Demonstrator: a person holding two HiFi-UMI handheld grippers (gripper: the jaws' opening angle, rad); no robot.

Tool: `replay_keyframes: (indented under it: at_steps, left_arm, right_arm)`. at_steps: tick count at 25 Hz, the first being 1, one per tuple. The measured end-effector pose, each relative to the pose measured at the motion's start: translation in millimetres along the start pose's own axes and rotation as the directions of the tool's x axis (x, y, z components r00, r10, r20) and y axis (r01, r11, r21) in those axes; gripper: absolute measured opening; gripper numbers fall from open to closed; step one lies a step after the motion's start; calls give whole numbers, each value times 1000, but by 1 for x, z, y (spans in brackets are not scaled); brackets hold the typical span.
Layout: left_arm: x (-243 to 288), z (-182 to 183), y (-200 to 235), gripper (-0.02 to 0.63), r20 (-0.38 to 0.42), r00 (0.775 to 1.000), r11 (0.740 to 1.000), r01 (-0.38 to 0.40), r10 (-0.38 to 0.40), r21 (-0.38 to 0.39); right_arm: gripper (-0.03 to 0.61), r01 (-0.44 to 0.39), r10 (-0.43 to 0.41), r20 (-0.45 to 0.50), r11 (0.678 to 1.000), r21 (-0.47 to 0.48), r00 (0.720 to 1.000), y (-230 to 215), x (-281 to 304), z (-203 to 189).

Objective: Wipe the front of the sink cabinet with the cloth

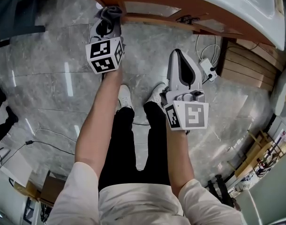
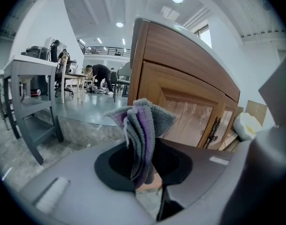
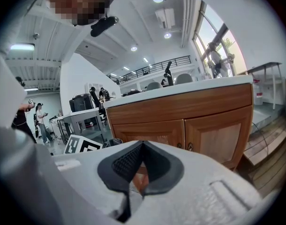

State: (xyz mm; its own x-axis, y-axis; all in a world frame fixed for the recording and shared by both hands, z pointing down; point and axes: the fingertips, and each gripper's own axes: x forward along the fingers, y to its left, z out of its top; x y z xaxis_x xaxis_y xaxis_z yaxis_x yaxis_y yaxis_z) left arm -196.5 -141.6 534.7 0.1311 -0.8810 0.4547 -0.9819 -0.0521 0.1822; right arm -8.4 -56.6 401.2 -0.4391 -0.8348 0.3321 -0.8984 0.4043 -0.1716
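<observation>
We held the cloth (image 2: 143, 130) pinched in our left gripper (image 1: 108, 25) near the sink cabinet (image 2: 190, 102) front, our right gripper (image 3: 139, 168) closed and empty, and judged that so narrow a pinch might lose the cloth under wiping drag.

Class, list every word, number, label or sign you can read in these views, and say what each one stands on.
No words or numbers can be read in any view.
Left cube: black-and-white square marker patterns, no letters.
Right cube: the same kind of patterns.
White sticker beside the jaws: too blurred to read.
Cloth: no print shows.
Floor clutter: any print too small to read.
</observation>
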Motion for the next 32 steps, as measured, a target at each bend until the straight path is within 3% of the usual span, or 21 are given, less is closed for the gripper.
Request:
replay_keyframes:
  at_steps: [14, 32]
  left_arm:
    - [1, -2, -5, 86, 7, 1000, 1000, -12, 12, -15]
    - [19, -7, -43, 86, -22, 1000, 1000, 21, -21, 3]
  right_arm:
    - [-3, 3, -3, 16, 1000, 5, 1000, -4, -11, -1]
    - [-3, 42, -42, 11, 999, 22, 999, -36, -22, -3]
